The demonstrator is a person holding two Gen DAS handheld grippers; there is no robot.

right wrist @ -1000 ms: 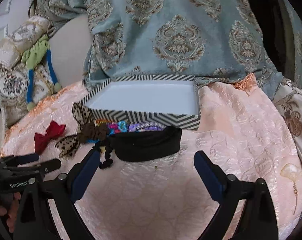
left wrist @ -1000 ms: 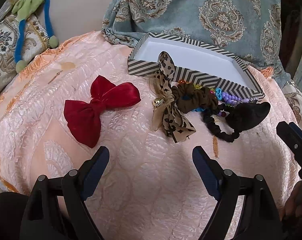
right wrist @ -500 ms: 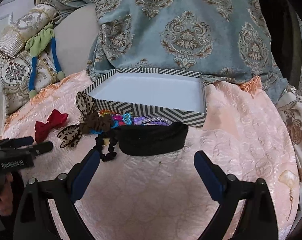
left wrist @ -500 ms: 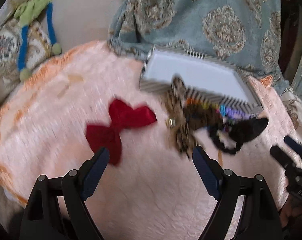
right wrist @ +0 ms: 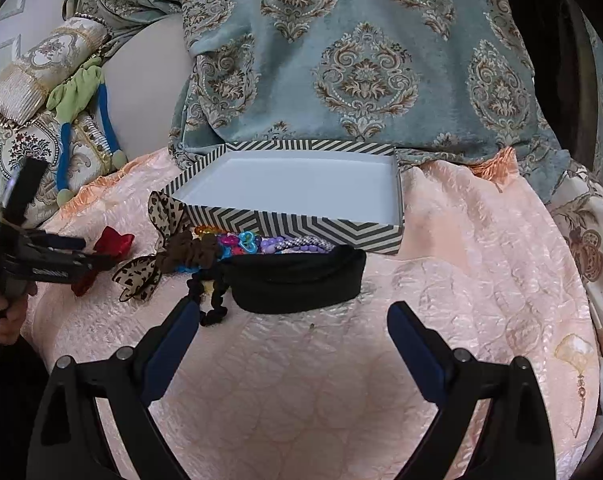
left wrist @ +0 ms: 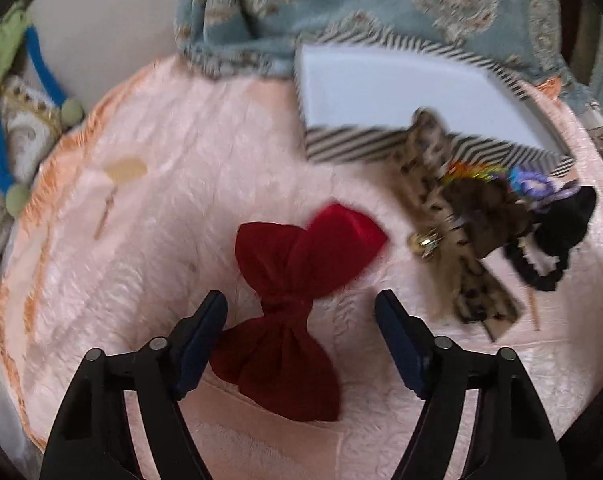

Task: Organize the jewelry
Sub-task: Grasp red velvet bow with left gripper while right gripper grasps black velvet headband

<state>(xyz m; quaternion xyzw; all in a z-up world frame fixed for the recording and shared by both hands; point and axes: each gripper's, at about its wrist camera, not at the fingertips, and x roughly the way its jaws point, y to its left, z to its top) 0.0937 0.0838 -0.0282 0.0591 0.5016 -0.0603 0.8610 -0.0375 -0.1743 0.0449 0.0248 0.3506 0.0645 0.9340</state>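
Note:
A red velvet bow (left wrist: pixel 289 300) lies on the pink quilt, its knot between the open fingers of my left gripper (left wrist: pixel 301 320). The bow also shows in the right wrist view (right wrist: pixel 109 248), with the left gripper (right wrist: pixel 77 256) at it. A striped box (right wrist: pixel 301 224) with a white, empty inside stands at the back. In front of it lie a leopard-print bow (right wrist: pixel 153 252), a brown scrunchie (right wrist: pixel 193 252), coloured bead bracelets (right wrist: pixel 261 244), a black spiral hair tie (right wrist: pixel 209 300) and a black headband (right wrist: pixel 297 284). My right gripper (right wrist: pixel 293 340) is open and empty, just short of the headband.
The pink quilt (right wrist: pixel 461 280) covers a rounded surface with drop-offs on all sides. A blue-grey damask cloth (right wrist: pixel 361 60) hangs behind the box. A green and blue plush toy (right wrist: pixel 81 92) lies on patterned cushions at the left.
My left gripper has swung left and forward until the red bow sits between its open fingers. My right gripper has risen slightly, staying open.

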